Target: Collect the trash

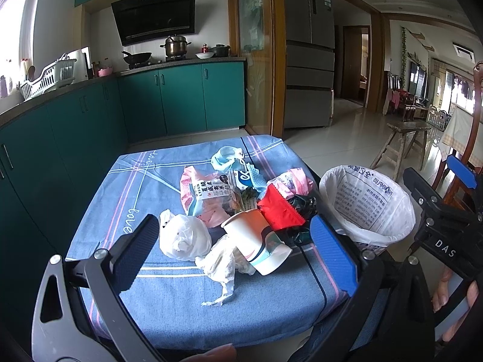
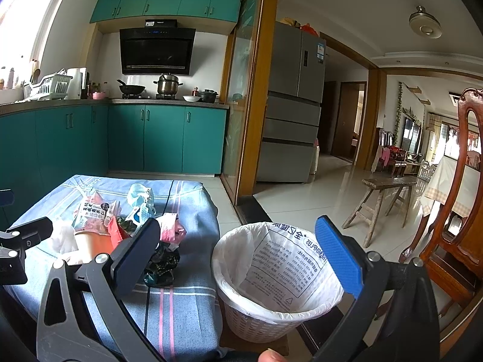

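A pile of trash lies on the blue cloth-covered table [image 1: 157,301]: a paper cup [image 1: 256,241] on its side, a crumpled white bag [image 1: 184,235], a torn tissue [image 1: 220,268], a red wrapper [image 1: 279,208], a pink snack packet [image 1: 202,196], a black wrapper [image 1: 303,203] and a face mask [image 1: 225,157]. My left gripper [image 1: 238,244] is open, above the cup and tissue. A lined white wastebasket [image 2: 277,274] stands right of the table. My right gripper [image 2: 241,250] is open above the basket's rim and holds nothing.
Teal kitchen cabinets [image 1: 181,99] stand behind the table, a grey fridge [image 1: 308,75] beyond. A wooden stool [image 2: 383,199] and a carved wooden chair [image 2: 452,211] stand on the tiled floor to the right.
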{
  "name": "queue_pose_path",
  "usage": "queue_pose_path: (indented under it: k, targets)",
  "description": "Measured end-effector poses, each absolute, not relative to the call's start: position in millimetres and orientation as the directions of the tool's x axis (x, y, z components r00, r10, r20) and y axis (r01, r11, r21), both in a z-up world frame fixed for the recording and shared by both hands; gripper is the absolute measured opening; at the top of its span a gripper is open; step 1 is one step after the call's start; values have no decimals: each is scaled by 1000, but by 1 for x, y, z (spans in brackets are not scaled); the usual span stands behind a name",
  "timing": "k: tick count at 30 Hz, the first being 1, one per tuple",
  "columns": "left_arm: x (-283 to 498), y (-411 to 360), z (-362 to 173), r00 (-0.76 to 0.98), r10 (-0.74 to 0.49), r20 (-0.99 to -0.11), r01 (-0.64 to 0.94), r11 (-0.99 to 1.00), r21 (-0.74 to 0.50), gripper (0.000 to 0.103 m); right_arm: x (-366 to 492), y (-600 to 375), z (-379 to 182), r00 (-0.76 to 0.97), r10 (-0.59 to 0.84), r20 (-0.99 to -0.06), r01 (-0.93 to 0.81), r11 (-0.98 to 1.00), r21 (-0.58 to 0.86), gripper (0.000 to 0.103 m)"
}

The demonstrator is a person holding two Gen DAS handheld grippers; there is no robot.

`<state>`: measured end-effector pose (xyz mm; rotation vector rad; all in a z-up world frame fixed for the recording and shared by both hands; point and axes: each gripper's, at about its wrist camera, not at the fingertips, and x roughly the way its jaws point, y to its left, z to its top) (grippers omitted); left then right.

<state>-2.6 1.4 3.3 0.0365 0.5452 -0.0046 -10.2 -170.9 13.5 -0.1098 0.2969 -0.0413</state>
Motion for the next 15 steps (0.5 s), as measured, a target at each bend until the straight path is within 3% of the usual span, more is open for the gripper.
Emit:
queue_pose_path:
  k: [15]
  targets:
    - [-3,2,2,855,5,-519,14,999,34,100,-10,-171,14,955,-57,-290,25,993,-114,100]
